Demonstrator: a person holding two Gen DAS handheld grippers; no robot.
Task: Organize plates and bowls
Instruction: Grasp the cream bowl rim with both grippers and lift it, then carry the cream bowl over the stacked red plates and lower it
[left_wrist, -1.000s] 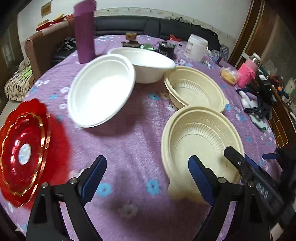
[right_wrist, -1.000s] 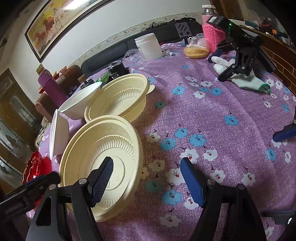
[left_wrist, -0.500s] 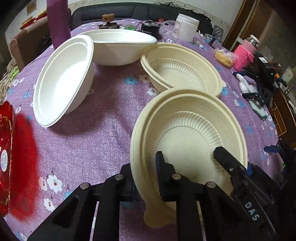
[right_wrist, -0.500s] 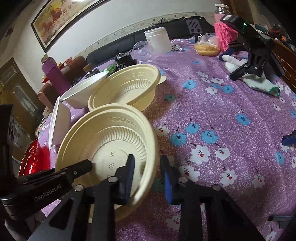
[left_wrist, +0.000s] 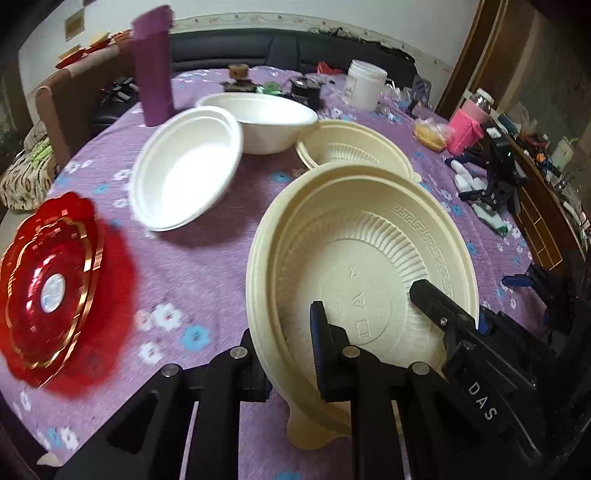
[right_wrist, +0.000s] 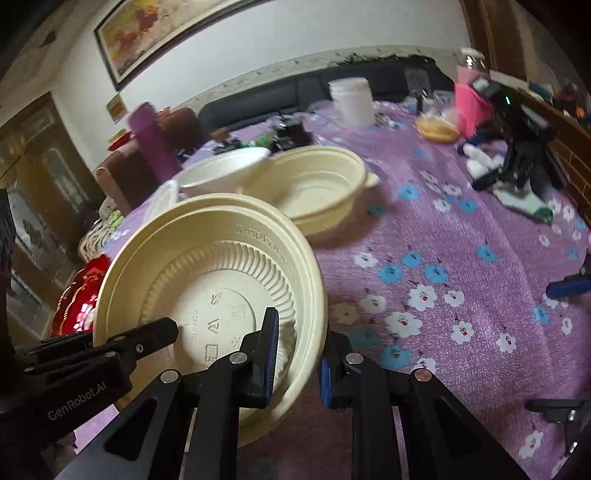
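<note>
A cream ribbed bowl (left_wrist: 369, 266) (right_wrist: 207, 280) is held tilted above the purple flowered cloth by both grippers. My left gripper (left_wrist: 286, 332) is shut on its near left rim, one pad inside the bowl and one outside. My right gripper (right_wrist: 299, 339) has the right rim between its pads; its jaws are closing and they press on it. A second cream bowl (left_wrist: 354, 147) (right_wrist: 314, 184) sits just behind. One white bowl (left_wrist: 184, 177) leans tilted against another white bowl (left_wrist: 258, 118). Red gold-trimmed plates (left_wrist: 44, 280) (right_wrist: 79, 295) lie at the left.
At the back of the table stand a tall purple bottle (left_wrist: 153, 70) and a white jar (left_wrist: 364, 88). A pink holder (left_wrist: 467, 129), white gloves and a black gripper tool (left_wrist: 495, 173) lie at the right. A dark sofa runs behind the table.
Both grippers went from wide open to shut on the near cream bowl's rim. The bowl has come up off the cloth and tilted towards the far bowls.
</note>
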